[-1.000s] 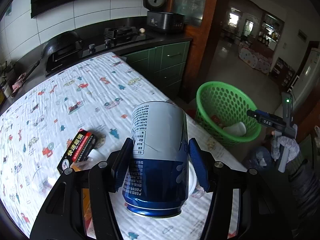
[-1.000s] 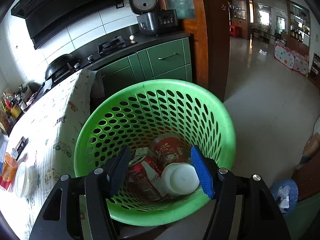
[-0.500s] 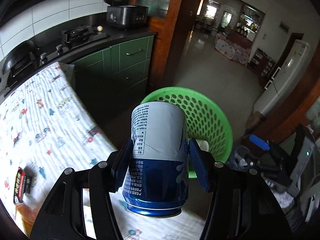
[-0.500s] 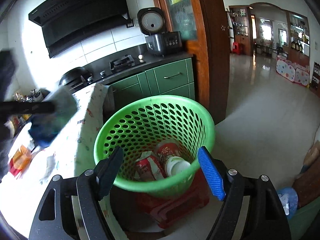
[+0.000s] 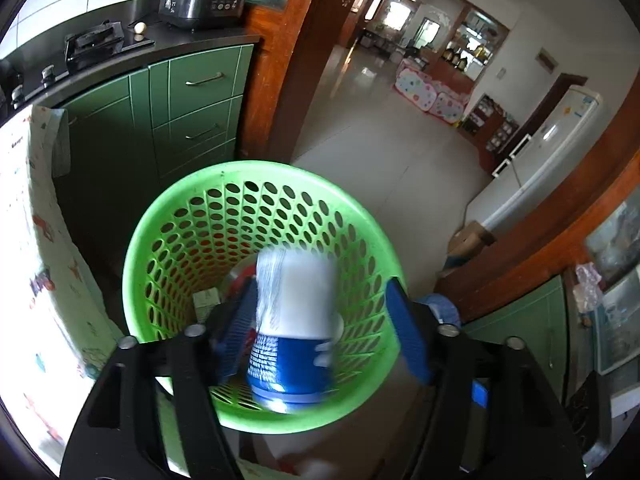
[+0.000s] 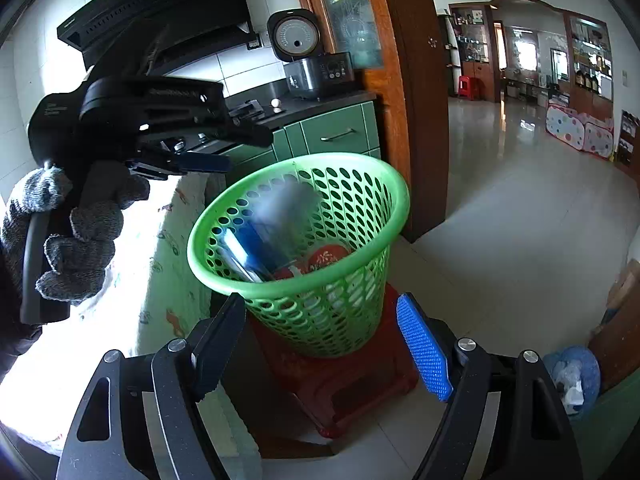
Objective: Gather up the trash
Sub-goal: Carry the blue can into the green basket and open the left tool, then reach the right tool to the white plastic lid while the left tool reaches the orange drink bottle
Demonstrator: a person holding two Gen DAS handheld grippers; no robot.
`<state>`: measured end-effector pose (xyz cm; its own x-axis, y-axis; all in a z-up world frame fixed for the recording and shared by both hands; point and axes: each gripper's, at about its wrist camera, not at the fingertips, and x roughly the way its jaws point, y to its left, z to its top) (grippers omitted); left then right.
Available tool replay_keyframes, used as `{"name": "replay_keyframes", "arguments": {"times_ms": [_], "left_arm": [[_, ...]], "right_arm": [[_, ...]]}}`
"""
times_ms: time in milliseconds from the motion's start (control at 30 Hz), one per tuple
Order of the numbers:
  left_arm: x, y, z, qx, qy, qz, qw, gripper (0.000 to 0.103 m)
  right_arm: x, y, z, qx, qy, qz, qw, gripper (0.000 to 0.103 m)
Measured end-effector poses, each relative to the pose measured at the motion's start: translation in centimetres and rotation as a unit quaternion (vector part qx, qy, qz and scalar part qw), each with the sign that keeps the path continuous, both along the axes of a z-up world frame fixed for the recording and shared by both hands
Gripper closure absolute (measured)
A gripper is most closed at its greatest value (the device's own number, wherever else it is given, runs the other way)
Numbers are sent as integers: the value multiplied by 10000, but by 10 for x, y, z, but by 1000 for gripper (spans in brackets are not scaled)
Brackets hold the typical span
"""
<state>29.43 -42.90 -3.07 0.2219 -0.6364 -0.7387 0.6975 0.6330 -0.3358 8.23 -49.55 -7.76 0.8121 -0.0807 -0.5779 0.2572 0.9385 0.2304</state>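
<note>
Fingers [image 5: 408, 336] of your left gripper [image 5: 320, 332] are spread wide, and the blue-and-white can [image 5: 294, 328] sits blurred in the gap. It is close against the pad at 9 o'clock and clear of the pad at 3 o'clock, so nothing is clamped on it. Behind the can, the green basket [image 5: 192, 216] fills the middle of your left wrist view, rim up.

From your right wrist view, the same can [image 6: 276, 220] shows as a smeared blue-grey shape inside the basket's [image 6: 384, 200] mouth, above a red can [image 6: 328, 258] lying at the bottom. The basket stands on a red stool [image 6: 340, 384] on the tiled floor, just beside the cloth-covered surface [image 6: 160, 280] at 9 o'clock.

Your right gripper [image 6: 320, 340] holds nothing; its fingers [image 6: 424, 352] stand well apart, framing the basket's lower wall and the stool without touching either. Your gloved left hand [image 6: 68, 248] grips the left gripper's handle at 9 o'clock, with that gripper [image 6: 216, 152] reaching toward the basket from above its rim.
</note>
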Motion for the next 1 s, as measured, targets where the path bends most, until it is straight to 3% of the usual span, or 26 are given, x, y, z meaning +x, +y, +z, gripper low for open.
{"name": "replay_keyframes", "arguments": {"times_ms": [433,1000], "left_arm": [[-25,71,28,39,-624,238,9978,34],[-54,168,50,178,-1171,813,9896,28]], "right_arm": [[11,28,17,-168,-170,354,9991,27],[23,89,55,-480,-479,927,9934,18]]}}
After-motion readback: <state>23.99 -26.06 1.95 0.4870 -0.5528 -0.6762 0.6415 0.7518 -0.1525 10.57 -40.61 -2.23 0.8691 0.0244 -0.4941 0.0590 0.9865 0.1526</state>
